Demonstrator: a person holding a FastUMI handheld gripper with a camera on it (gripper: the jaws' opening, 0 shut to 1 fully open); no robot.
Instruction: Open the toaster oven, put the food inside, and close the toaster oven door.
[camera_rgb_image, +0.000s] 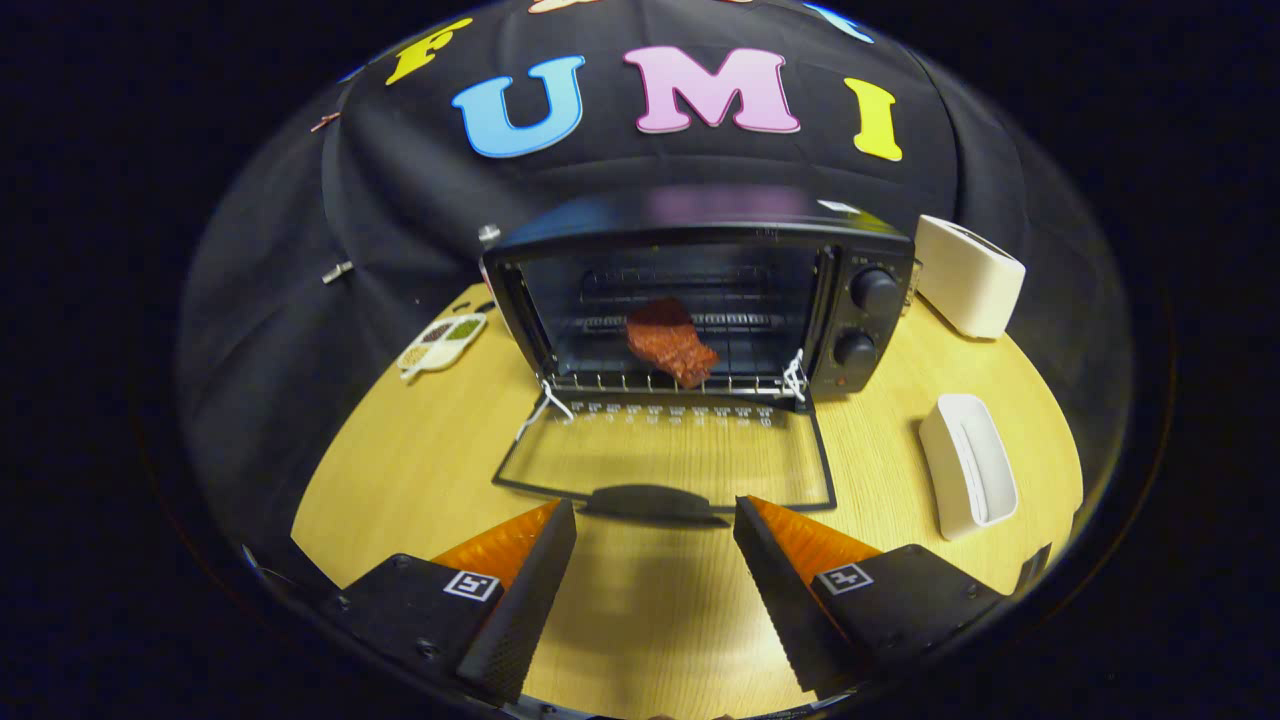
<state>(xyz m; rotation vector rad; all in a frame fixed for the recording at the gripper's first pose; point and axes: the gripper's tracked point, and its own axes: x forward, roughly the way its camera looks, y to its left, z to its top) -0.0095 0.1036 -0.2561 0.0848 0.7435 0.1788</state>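
A black toaster oven (860, 300) stands on the wooden table beyond my fingers, with two knobs on its right side. Its glass door (670, 460) hangs fully down toward me, flat over the table, and the dark door handle (652, 503) lies just ahead of my fingertips. A reddish-brown piece of food (670, 342) rests on the wire rack inside the oven. My gripper (655, 520) is open, its two fingers spread either side of the handle's ends, with nothing between them.
A white toaster (968, 275) stands to the right of the oven at the back. Nearer, on the right, lies a white holder (966, 464). A small divided dish (441, 343) with greenish contents sits left of the oven. The wooden table (400, 470) extends on both sides of the door.
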